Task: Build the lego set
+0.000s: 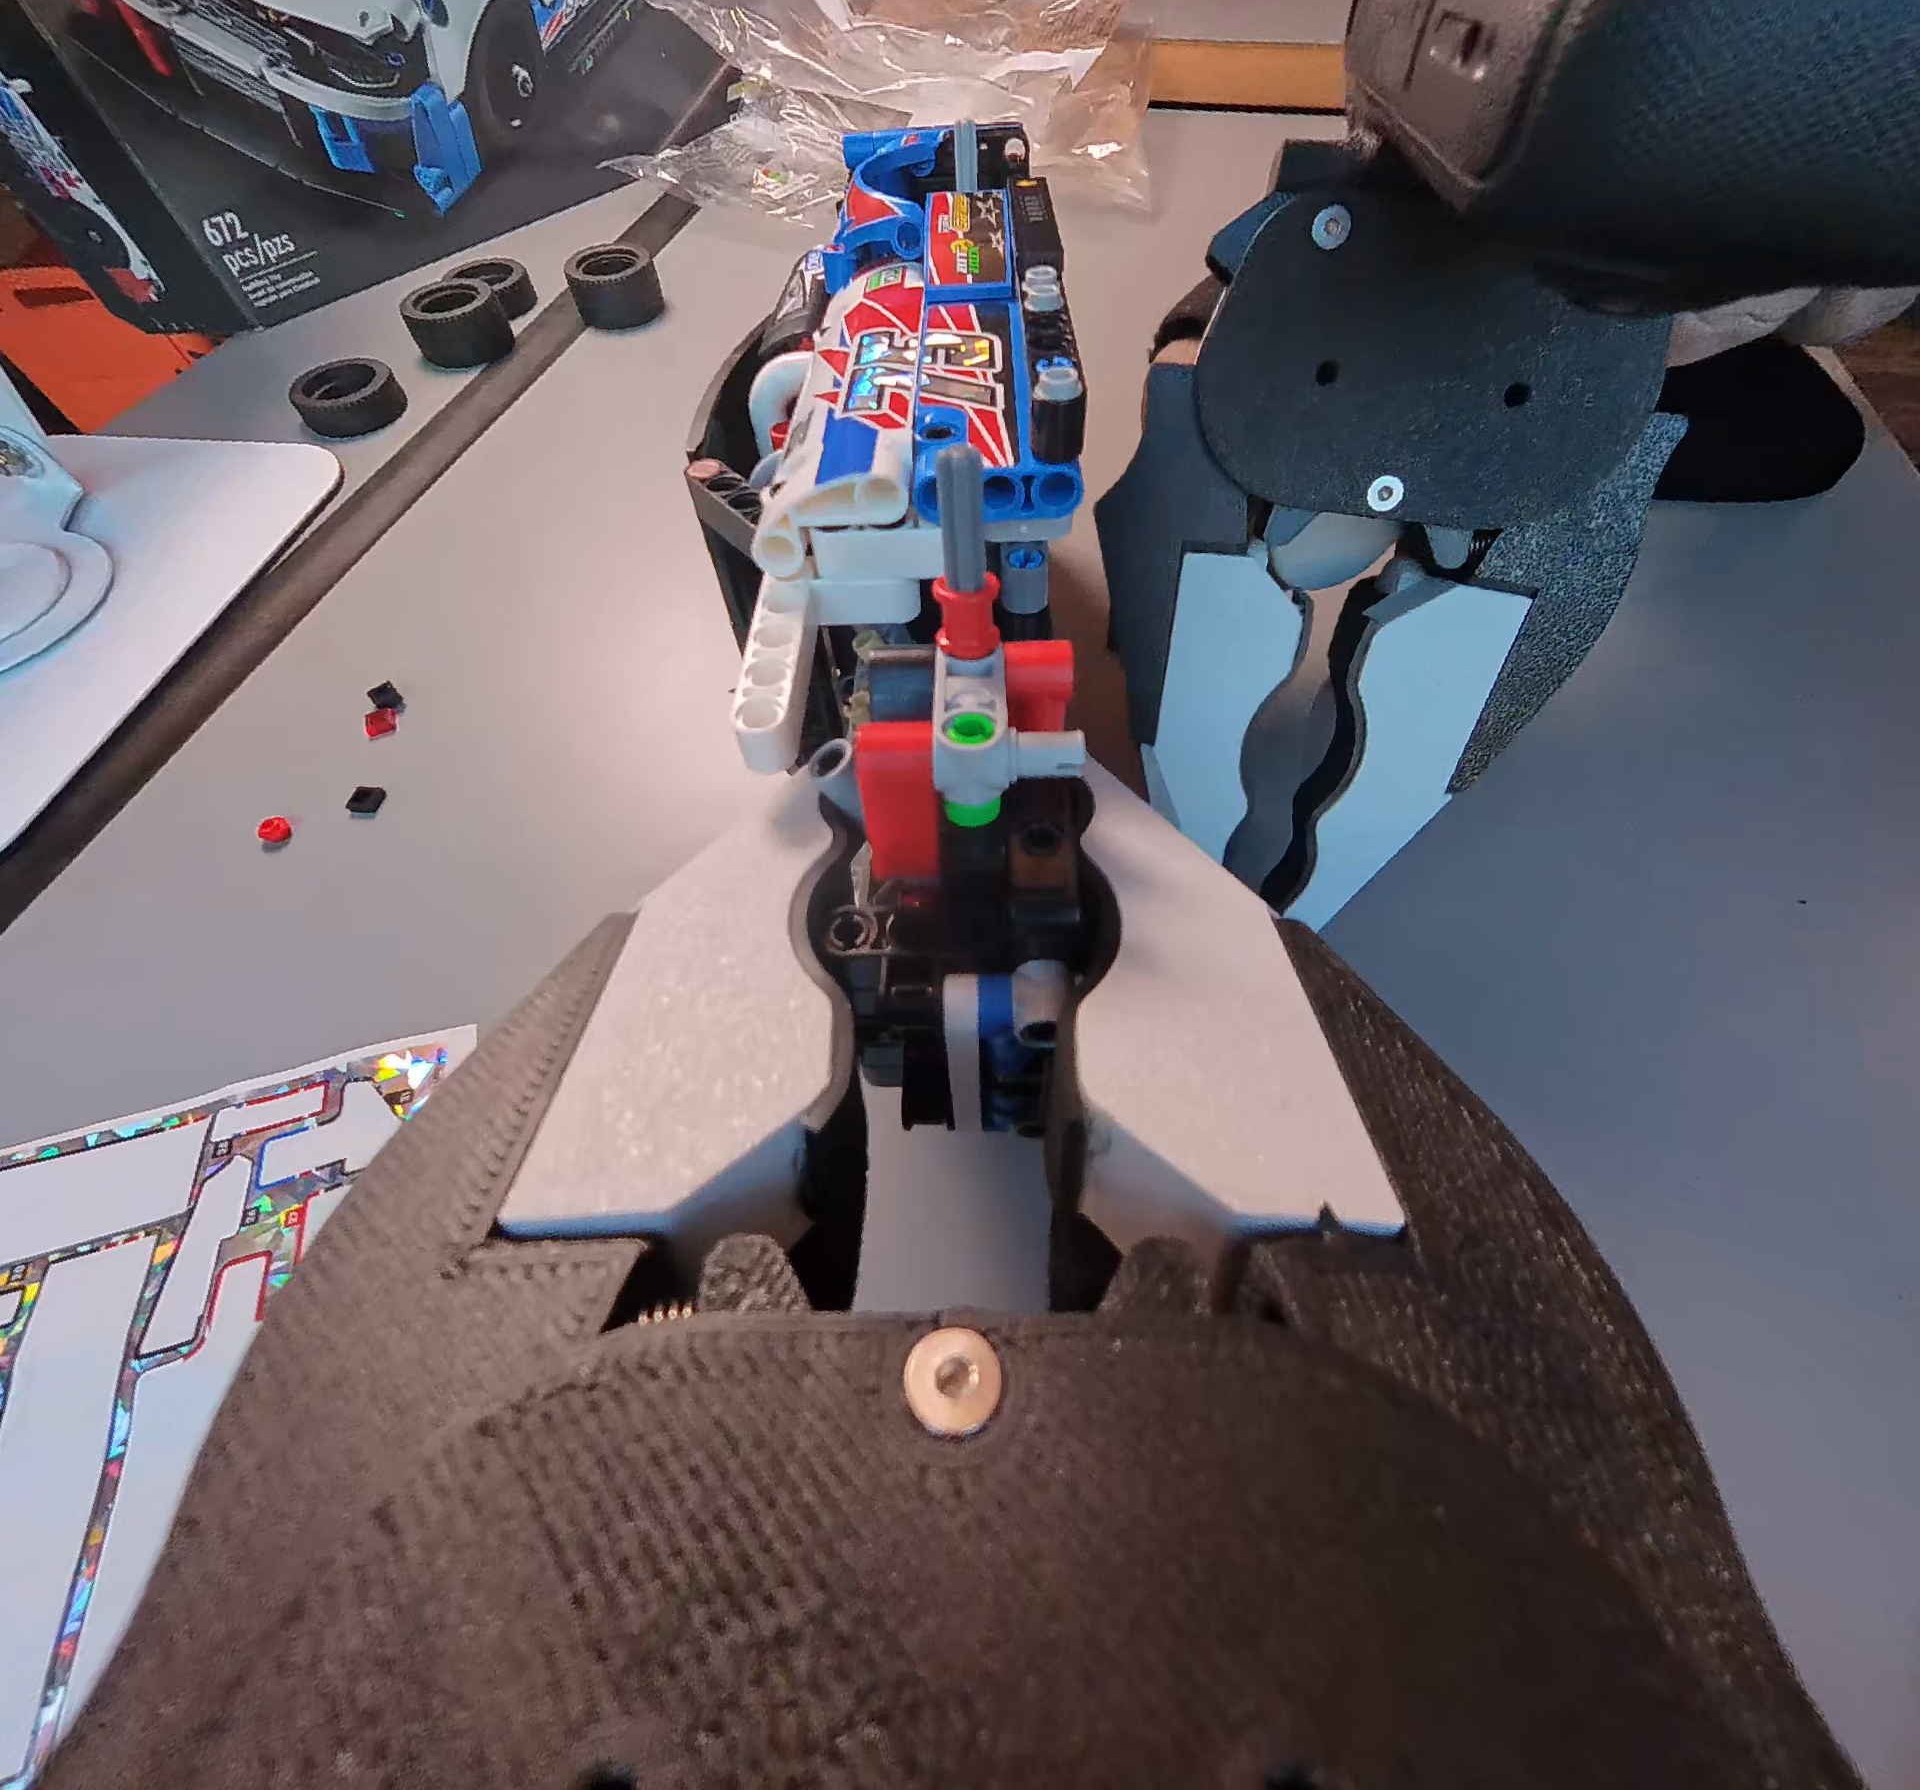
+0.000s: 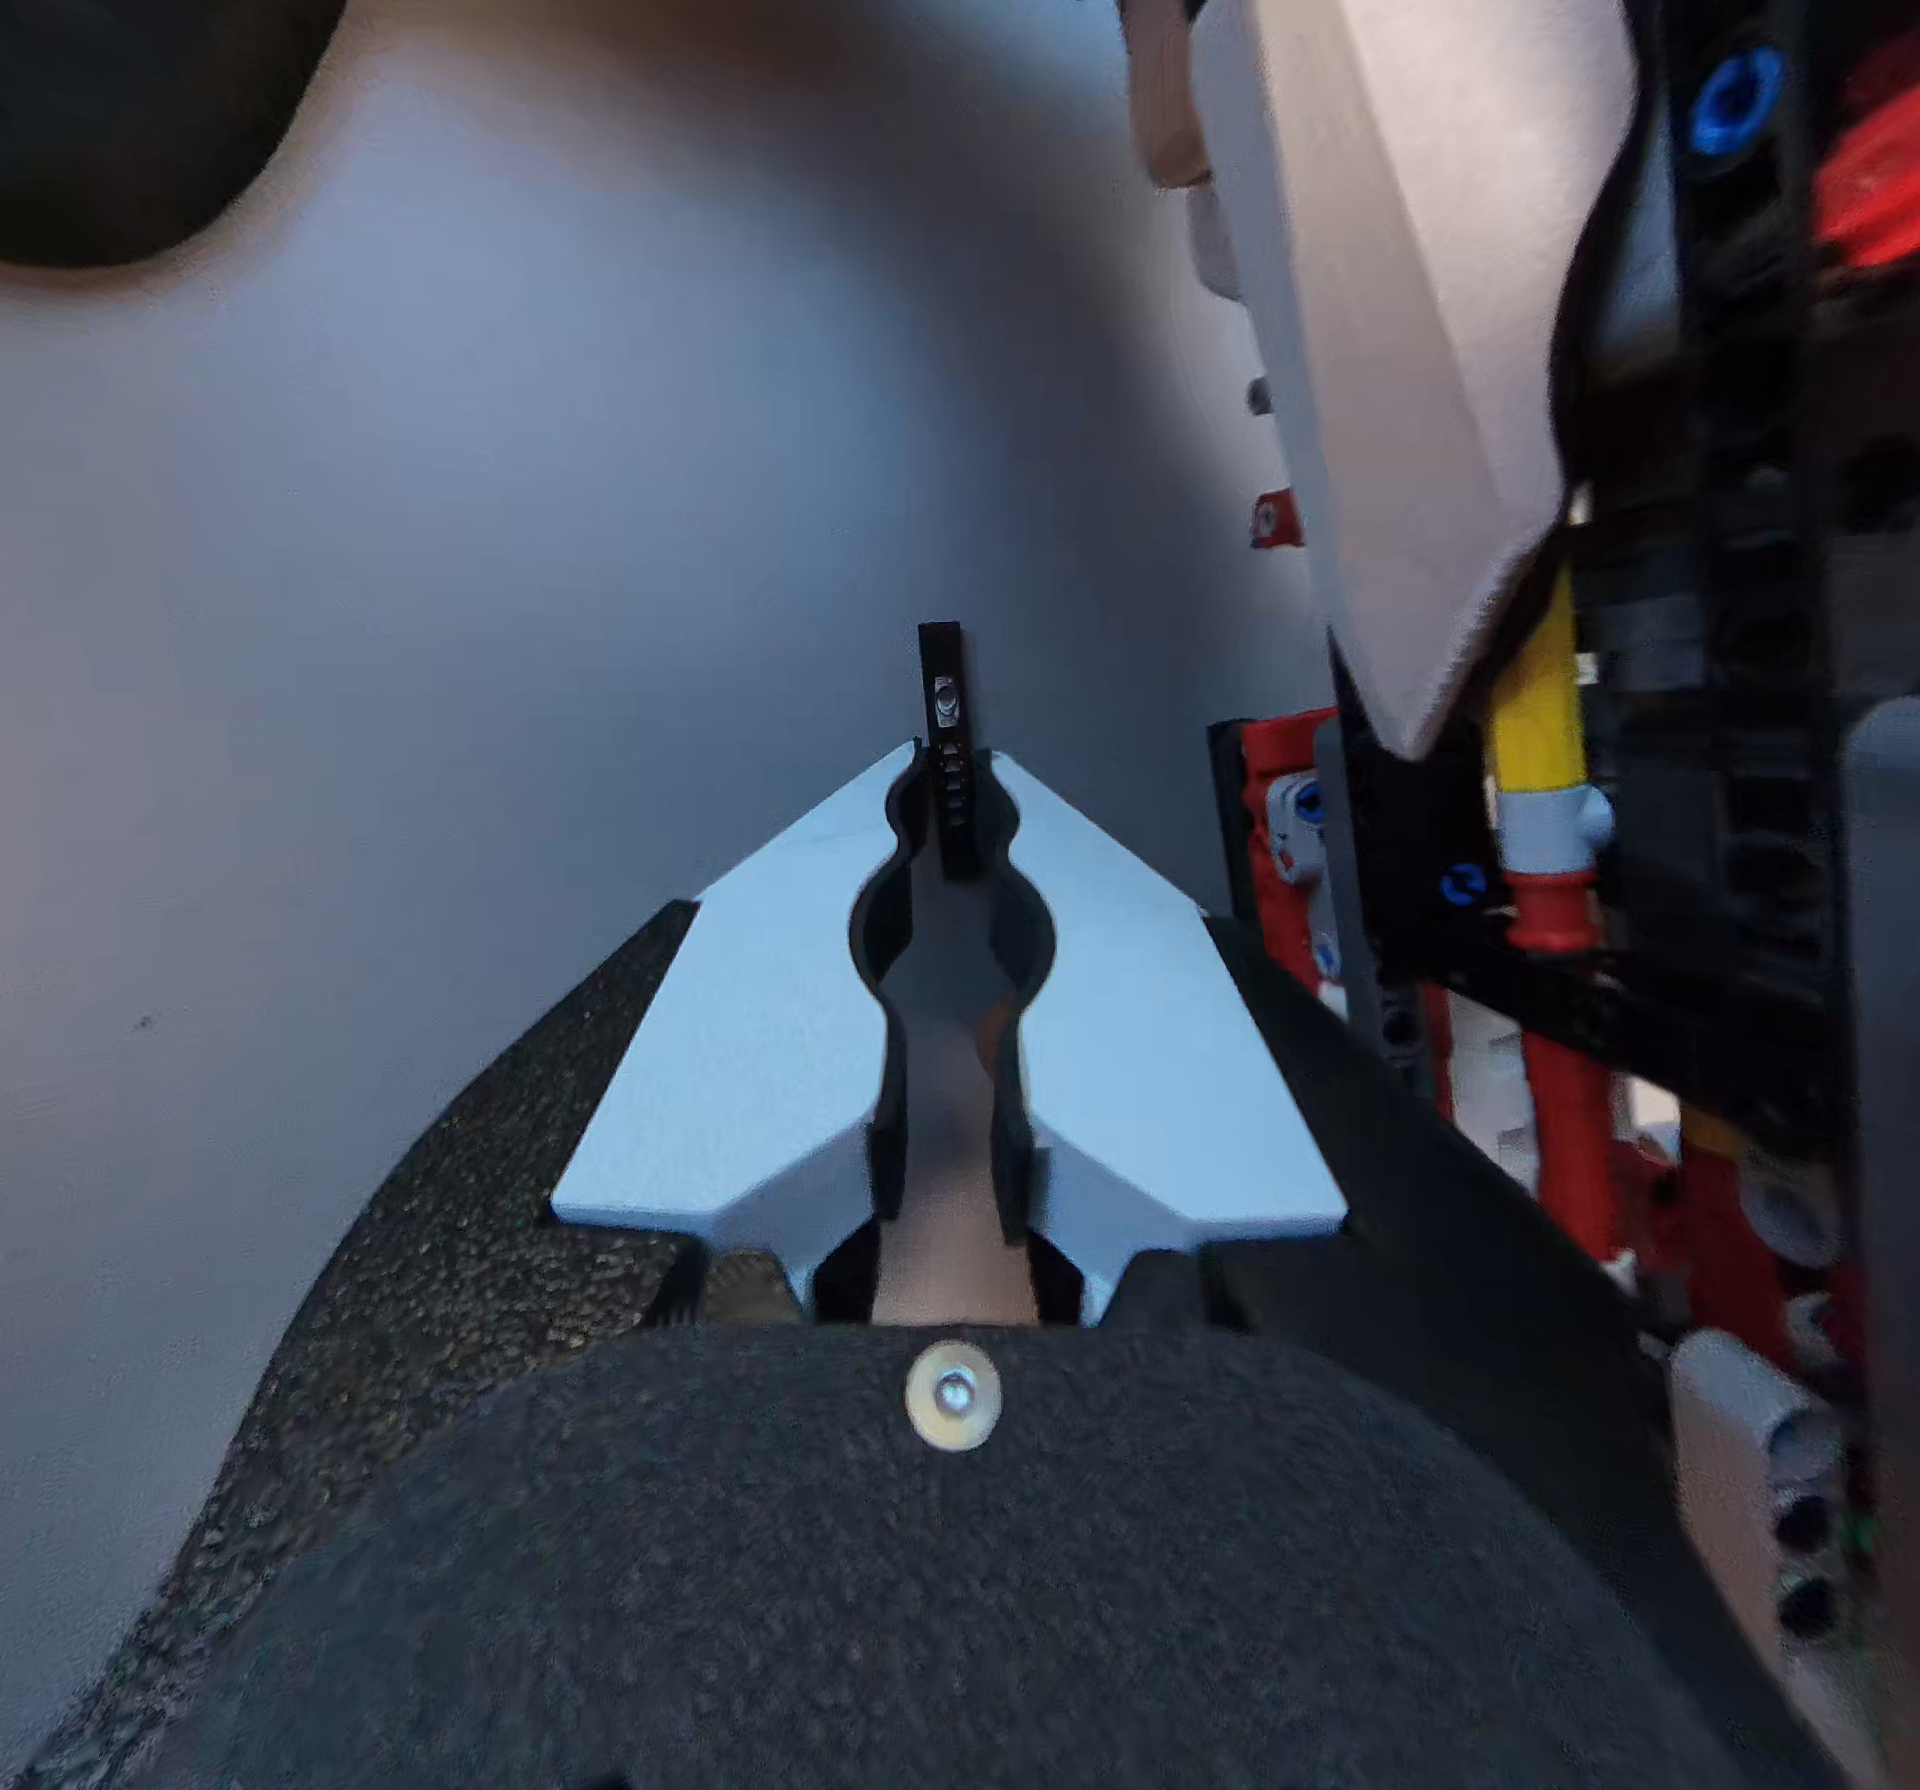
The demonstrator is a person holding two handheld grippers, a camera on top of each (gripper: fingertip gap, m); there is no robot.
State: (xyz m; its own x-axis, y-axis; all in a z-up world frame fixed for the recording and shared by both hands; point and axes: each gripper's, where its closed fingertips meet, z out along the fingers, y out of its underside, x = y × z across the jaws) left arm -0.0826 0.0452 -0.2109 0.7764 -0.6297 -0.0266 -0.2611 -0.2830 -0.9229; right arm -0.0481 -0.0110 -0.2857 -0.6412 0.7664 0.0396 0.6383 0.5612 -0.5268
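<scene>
My left gripper [image 1: 956,867] is shut on the lower end of a part-built lego car [image 1: 935,410], which has a blue, white and red stickered body and stands on its side on the grey table [image 1: 520,597]. A grey axle [image 1: 958,514] and red and green pins stick out near the grip. My right gripper [image 2: 953,764] is shut on a thin black lego piece [image 2: 943,680] and points down at the table. In the left wrist view my right gripper [image 1: 1283,857] sits just to the right of the car. The car [image 2: 1714,805] fills the right edge of the right wrist view.
The lego box [image 1: 312,78] stands at the back left, with several black tyres [image 1: 457,322] in front of it. Small red and black pieces [image 1: 379,712] lie to the left. A sticker sheet [image 1: 156,1221] is at the near left, and plastic bags [image 1: 935,26] are behind the car. Left tips to right tips: about 10 cm.
</scene>
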